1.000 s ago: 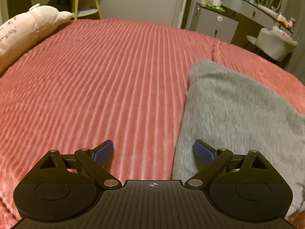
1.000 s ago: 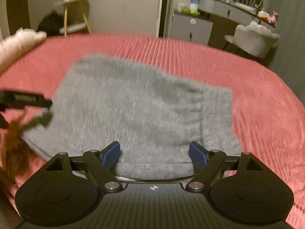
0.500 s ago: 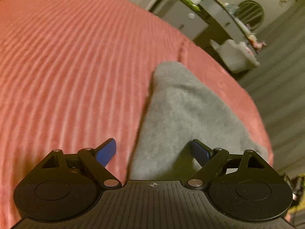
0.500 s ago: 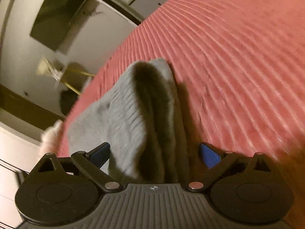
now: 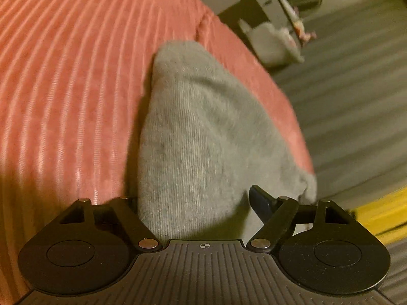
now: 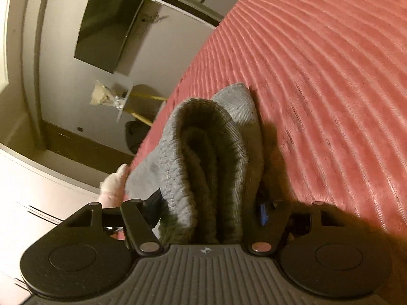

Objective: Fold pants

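The grey knit pants (image 5: 203, 132) lie folded on the red ribbed bedspread (image 5: 63, 76). In the left wrist view my left gripper (image 5: 195, 203) has its jaws on either side of the near edge of the folded stack; the left finger is hidden behind the cloth and the right blue pad (image 5: 259, 202) shows beside it. In the right wrist view my right gripper (image 6: 211, 211) is around the thick ribbed waistband end of the pants (image 6: 208, 152), with the layers bunched between the fingers. Both views are tilted sideways.
The bed edge and the grey striped floor (image 5: 343, 101) lie to the right in the left view, with a white chair (image 5: 274, 43) and a dresser beyond. A pink plush toy (image 6: 112, 185), a yellow-legged stool (image 6: 142, 106) and a dark wall panel show in the right view.
Both grippers rolled sideways and moved in onto the folded pants. Their jaws narrowed from wide open to pressing the cloth from both sides.
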The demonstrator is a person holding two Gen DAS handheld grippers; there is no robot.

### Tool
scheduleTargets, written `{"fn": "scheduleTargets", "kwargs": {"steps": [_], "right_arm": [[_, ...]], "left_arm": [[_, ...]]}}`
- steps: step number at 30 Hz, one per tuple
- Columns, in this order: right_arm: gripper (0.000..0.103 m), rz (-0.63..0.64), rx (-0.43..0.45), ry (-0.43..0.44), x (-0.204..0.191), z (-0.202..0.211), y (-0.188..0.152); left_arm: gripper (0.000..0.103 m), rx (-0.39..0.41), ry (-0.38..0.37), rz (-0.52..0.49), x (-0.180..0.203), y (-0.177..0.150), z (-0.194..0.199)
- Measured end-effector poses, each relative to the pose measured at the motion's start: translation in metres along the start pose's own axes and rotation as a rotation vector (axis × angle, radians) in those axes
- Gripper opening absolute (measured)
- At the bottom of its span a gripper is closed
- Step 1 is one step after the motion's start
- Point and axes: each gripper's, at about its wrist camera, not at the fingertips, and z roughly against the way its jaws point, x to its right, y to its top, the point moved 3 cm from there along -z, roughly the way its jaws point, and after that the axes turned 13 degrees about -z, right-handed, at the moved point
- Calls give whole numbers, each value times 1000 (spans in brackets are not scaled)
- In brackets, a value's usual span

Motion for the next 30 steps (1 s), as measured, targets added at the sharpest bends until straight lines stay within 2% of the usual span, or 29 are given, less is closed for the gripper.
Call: {"fn": "scheduleTargets", "kwargs": {"steps": [1, 2, 3, 5, 7, 8, 9, 10, 11, 15, 18, 21, 22, 23, 24, 25, 26, 27, 28, 29, 30], "right_arm": [[76, -17, -8, 0, 2, -2, 2], [88, -20, -20, 6, 1, -6, 4], [98, -17, -34, 18, -1, -10, 5], [99, 5, -62, 11, -10, -22, 6], [99, 23, -62, -45, -16, -27, 5], [94, 39, -54, -65, -20, -28, 2], [77, 58, -36, -94, -23, -27, -1], [67, 87, -4, -156, -29, -28, -6], [61, 115, 21, -202, -31, -25, -11], [54, 127, 72, -218, -51, -19, -24], [52, 197, 98, -193, -84, -12, -31], [52, 257, 125, -167, -119, -8, -25], [52, 273, 133, -150, -133, -11, -19], [52, 289, 151, -134, -143, -10, -13], [55, 291, 173, -122, -148, -3, -4], [59, 273, 192, -117, -155, -2, 7], [72, 250, 203, -125, -157, -2, 17], [86, 241, 235, -173, -159, -2, 28], [89, 283, 268, -238, -163, -2, 34], [91, 317, 378, -340, -166, 4, 39], [93, 353, 458, -404, -167, 12, 39]], "left_arm": [[91, -4, -7, -15, 3, 1, -4], [97, -8, -17, -19, 7, 3, -8], [98, -8, -15, -19, 9, 5, -11], [96, -5, 12, -15, 13, 7, -14], [72, 9, 89, -20, 16, 7, -13], [55, 3, 118, -15, 16, 8, -13], [45, 13, 111, 8, 16, 8, -11], [41, 26, 96, 30, 15, 7, -9], [36, 31, 97, 33, 16, 7, -7], [31, 76, 130, -68, 44, 14, 6], [31, 113, 121, -121, 65, 30, 14], [31, 179, 134, -167, 80, 54, 25], [32, 208, 128, -168, 83, 64, 29], [37, 224, 128, -153, 85, 73, 31], [54, 227, 153, -110, 82, 84, 31], [63, 232, 230, -45, 77, 93, 32], [73, 259, 321, 9, 70, 98, 39], [78, 295, 395, 40, 65, 99, 47], [81, 310, 432, 42, 63, 98, 52], [85, 301, 446, 18, 61, 93, 56], [89, 285, 456, -11, 61, 87, 56]]}}
